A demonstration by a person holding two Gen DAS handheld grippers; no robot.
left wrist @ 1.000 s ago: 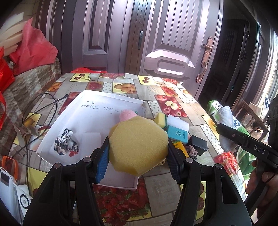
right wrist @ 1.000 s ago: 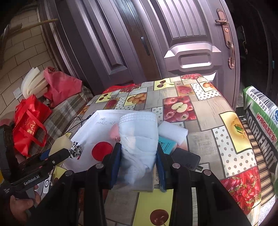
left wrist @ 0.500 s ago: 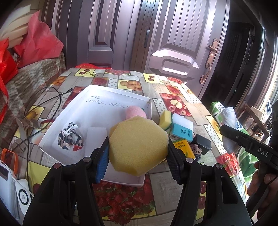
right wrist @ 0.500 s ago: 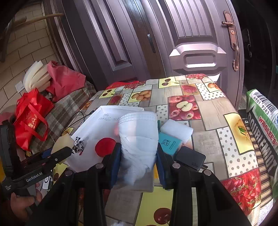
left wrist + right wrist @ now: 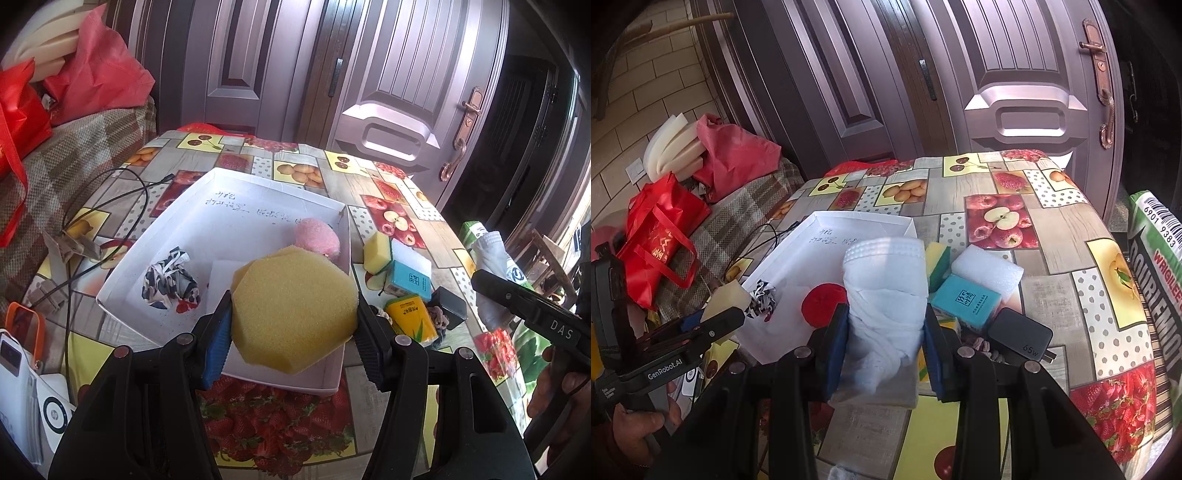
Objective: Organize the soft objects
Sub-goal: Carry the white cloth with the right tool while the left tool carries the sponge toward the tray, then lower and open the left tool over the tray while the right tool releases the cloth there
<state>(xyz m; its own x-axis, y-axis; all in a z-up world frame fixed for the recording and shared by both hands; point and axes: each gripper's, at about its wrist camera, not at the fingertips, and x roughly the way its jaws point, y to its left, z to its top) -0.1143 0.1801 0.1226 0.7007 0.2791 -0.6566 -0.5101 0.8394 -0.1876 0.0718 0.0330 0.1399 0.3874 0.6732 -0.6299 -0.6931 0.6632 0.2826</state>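
Note:
My left gripper (image 5: 293, 325) is shut on a big yellow sponge (image 5: 295, 314), held above the near right corner of a shallow white box (image 5: 229, 206). In the box lie a pink sponge (image 5: 317, 236) and a black-and-white patterned cloth (image 5: 170, 282). My right gripper (image 5: 886, 332) is shut on a rolled white cloth (image 5: 882, 295), held over the table just right of the white box (image 5: 860, 221). A small yellow-green sponge (image 5: 376, 253) and white foam (image 5: 412, 258) lie on the table beside the box.
A teal box (image 5: 408, 282), a yellow-green box (image 5: 410, 319) and a black charger (image 5: 1021, 338) crowd the table right of the white box. A cable (image 5: 110, 206) trails at its left. Red bags (image 5: 661, 229) sit on a plaid sofa. Doors stand behind.
Both grippers have moved slightly forward and lower toward the white box, each still holding its load; the box and the items beside it look larger and nearer in both views.

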